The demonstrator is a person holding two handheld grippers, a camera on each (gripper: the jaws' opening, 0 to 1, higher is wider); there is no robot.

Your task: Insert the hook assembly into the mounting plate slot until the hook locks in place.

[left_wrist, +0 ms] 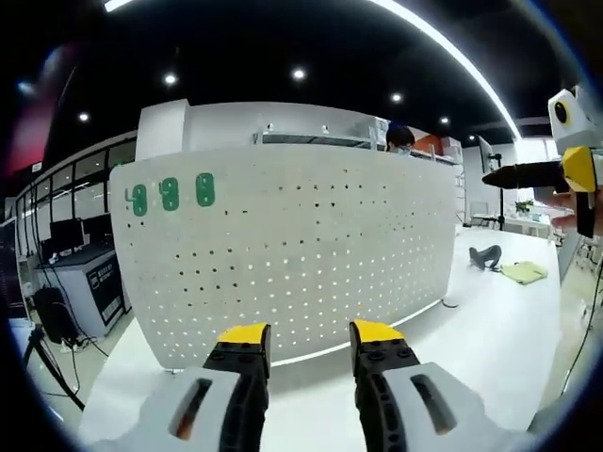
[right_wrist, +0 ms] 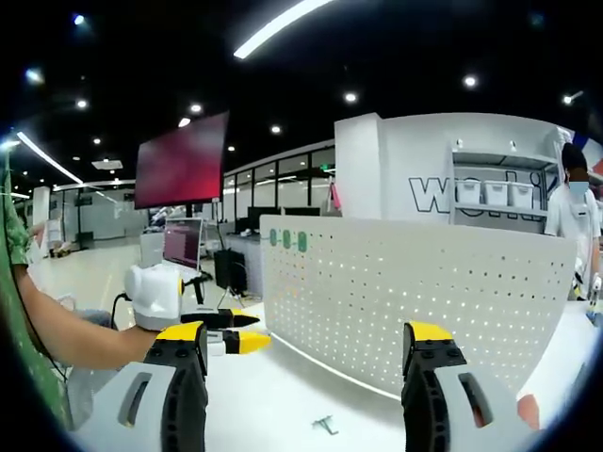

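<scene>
Left gripper view, from the left edge across: three green marks (left_wrist: pixel 170 193) at the top corner of the white perforated plate (left_wrist: pixel 301 254), standing upright on the white table (left_wrist: pixel 490 330) and stretching across most of the width. Left gripper (left_wrist: pixel 309 334) low and centred in front of it, jaws parted with nothing between them, yellow tips aimed at the plate's lower edge. Further right, well apart on the table, a dark curved object (left_wrist: pixel 485 256) beside a yellow-green sheet (left_wrist: pixel 524 272).

Right gripper view, same order: a person's forearm (right_wrist: pixel 75 334) at the left, then the plate running off to the right. Right gripper (right_wrist: pixel 306 334) spread wide and empty. Just below and between its jaws, flat on the table, a small dark piece (right_wrist: pixel 325 426) (probably the hook assembly, though too small to be sure), long axis roughly across the view.

Nearer to the right gripper than the left, by this reading; a short drop forward and down to reach it. Slot in the plate not distinguishable among the holes.
</scene>
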